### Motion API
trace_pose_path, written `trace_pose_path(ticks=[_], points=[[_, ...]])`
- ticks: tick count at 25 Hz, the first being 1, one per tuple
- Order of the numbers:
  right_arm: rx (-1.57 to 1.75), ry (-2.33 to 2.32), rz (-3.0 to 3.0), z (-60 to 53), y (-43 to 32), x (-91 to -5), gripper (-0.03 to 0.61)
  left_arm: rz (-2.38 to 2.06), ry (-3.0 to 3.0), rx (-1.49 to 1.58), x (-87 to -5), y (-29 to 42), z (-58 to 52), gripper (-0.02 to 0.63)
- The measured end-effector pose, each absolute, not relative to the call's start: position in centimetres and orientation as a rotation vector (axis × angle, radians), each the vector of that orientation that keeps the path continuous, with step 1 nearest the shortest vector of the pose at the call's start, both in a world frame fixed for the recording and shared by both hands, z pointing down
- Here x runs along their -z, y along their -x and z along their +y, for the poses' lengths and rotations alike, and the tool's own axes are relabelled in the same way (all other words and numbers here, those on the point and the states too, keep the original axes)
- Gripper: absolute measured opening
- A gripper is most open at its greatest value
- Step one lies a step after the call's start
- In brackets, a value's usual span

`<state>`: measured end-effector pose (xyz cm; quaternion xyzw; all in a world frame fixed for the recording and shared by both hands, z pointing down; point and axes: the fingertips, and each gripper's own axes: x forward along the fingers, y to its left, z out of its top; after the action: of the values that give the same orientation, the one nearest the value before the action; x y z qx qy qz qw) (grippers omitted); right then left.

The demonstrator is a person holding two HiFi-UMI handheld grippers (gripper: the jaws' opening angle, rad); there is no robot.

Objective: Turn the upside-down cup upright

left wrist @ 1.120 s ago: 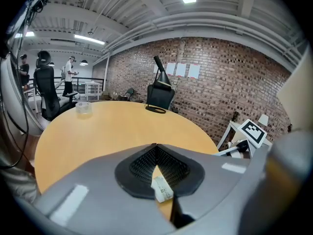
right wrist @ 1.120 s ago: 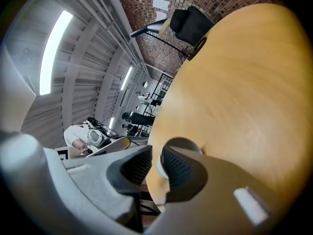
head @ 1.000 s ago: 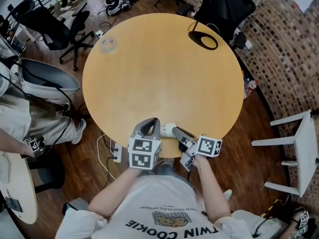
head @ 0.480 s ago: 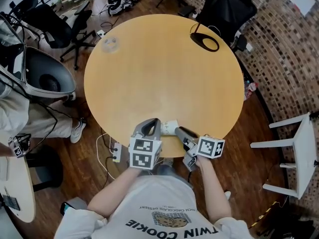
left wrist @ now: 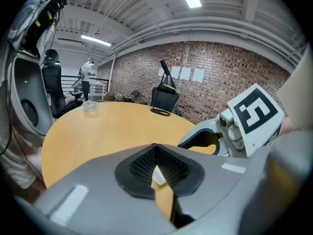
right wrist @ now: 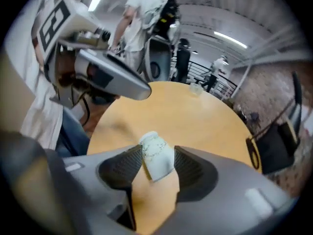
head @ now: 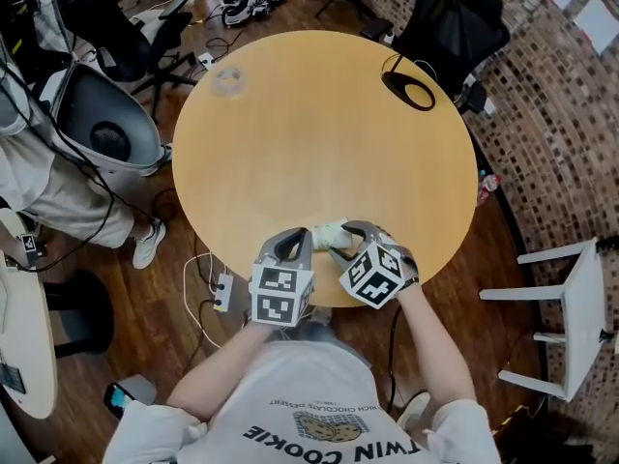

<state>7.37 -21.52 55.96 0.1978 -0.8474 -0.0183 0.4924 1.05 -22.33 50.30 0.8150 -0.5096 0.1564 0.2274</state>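
A white paper cup (head: 330, 234) with a faint green print sits near the front edge of the round wooden table (head: 319, 133). My right gripper (head: 345, 239) straddles it from the right. In the right gripper view the cup (right wrist: 155, 163) leans between the two pads of the right gripper (right wrist: 158, 151), narrow end away from the camera. These jaws have just been opening, and a gap shows at the right pad. Which end of the cup is up I cannot tell. Just left of the cup, my left gripper (head: 303, 235) is shut, and a thin white sliver shows in its slit (left wrist: 156, 148).
A black ring-shaped object (head: 408, 90) lies at the table's far right and a clear round item (head: 228, 81) at its far left. Around the table stand a grey pod chair (head: 106, 129), black office chairs and a white chair (head: 571, 298). The table's front edge is right under both grippers.
My right gripper has rolled over, so its marker cube now faces up close beside the cup. Its jaws have spread around the cup. The left gripper has stayed put.
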Motion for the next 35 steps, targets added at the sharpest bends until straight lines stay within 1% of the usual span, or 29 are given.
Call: trace_pose_path(ticks=[3, 7, 11, 16, 22, 27, 31, 35], points=[[0.192, -0.346, -1.961, -21.9, -5.6, -57.7, 0.206, -1.428, -2.232, -0.416, -50.2, -0.2, -22.5, 0.003], [0.353, -0.184, -1.82, -22.7, -3.7, -60.3, 0.242, -1.465, -2.201, -0.391, -50.1, 1.6, -22.4, 0.003], [0.476, -0.068, -1.689, -23.3, -3.6, -61.9, 0.244, -1.509, -2.181, -0.377, -49.4, 3.2, -22.3, 0.003], [0.51, 0.008, -1.616, -23.4, -3.1, -63.0, 0.244, -1.537, -2.145, -0.358, -50.0, 5.1, -22.1, 0.003], [0.571, 0.052, -1.559, -23.7, -2.9, -63.4, 0.244, -1.543, -2.132, -0.355, -50.5, 5.5, -22.1, 0.003], [0.494, -0.112, -1.716, -23.6, -2.1, -61.1, 0.244, -1.538, -2.152, -0.366, -50.1, 5.2, -22.3, 0.003], [0.286, -0.39, -1.967, -24.2, -1.5, -57.7, 0.244, -1.509, -2.176, -0.386, -50.3, 4.6, -22.3, 0.003], [0.084, -0.66, -2.141, -24.8, -3.3, -55.9, 0.244, -1.478, -2.199, -0.4, -50.2, 3.2, -22.6, 0.003]])
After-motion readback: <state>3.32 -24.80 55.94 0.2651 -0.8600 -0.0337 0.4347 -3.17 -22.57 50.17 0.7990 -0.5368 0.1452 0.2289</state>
